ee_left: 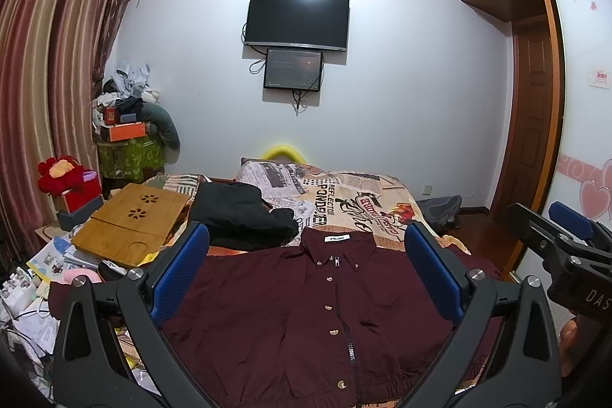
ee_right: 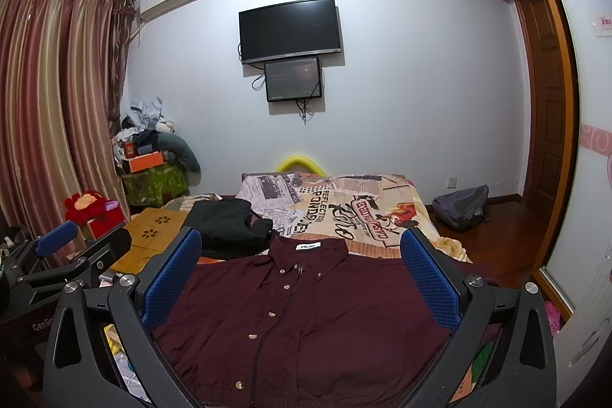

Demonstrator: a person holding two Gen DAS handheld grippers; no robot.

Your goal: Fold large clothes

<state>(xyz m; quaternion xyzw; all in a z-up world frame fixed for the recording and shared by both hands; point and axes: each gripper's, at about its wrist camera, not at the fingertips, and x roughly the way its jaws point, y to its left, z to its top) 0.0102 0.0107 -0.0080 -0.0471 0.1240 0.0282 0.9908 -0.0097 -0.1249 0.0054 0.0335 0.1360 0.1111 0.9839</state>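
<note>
Hovering over bed, both grippers empty, jaws apart.
Bed fills centre of both views under a print cover. Maroon jacket lies flat, front up, across the lower centre, collar toward the far wall, zipped and buttoned. Black garment sits folded just beyond its upper-left shoulder. Wooden lap tray rests at left. Left gripper and right gripper frame the jacket, neither touching it.

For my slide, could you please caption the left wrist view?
Open left gripper hovering over a maroon button-up jacket spread flat on the bed.
</note>
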